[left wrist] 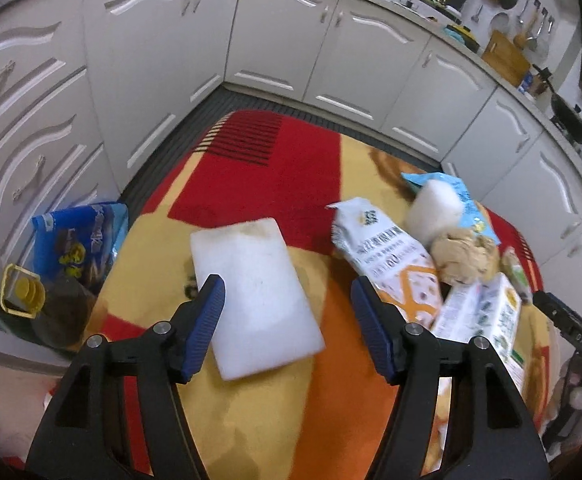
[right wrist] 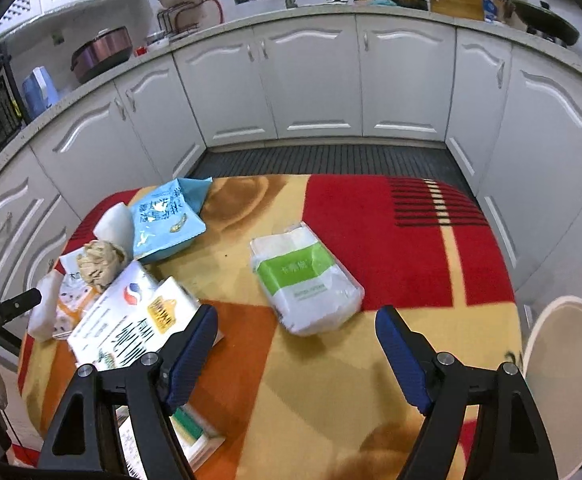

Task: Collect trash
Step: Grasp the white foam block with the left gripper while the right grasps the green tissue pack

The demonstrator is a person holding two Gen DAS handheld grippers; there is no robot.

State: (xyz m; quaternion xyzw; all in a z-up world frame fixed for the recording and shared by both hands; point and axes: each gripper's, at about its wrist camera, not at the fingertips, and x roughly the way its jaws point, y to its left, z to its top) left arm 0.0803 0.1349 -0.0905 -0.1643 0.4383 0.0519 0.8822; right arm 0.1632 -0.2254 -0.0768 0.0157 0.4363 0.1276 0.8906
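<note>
Trash sits on the red-and-yellow cloth (right wrist: pixel 371 240): tissue pack (right wrist: pixel 307 280) alone mid-table, blue snack bag (right wrist: pixel 167 220), brown paper wad (right wrist: pixel 101 262) and cartons (right wrist: pixel 131 320) bunched near one edge. Left gripper (left wrist: pixel 287 320) jaws apart over a white slab (left wrist: pixel 255 296). Right gripper (right wrist: pixel 297 354) jaws apart near the pack. White bin (right wrist: pixel 567 380) just beside the table.

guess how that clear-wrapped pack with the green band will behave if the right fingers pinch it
The green-banded pack looks soft and fairly light, probably tissues, so it should squash rather than resist. Its glossy film may slip against the pads. Lying flat on the cloth, it shouldn't roll.
</note>
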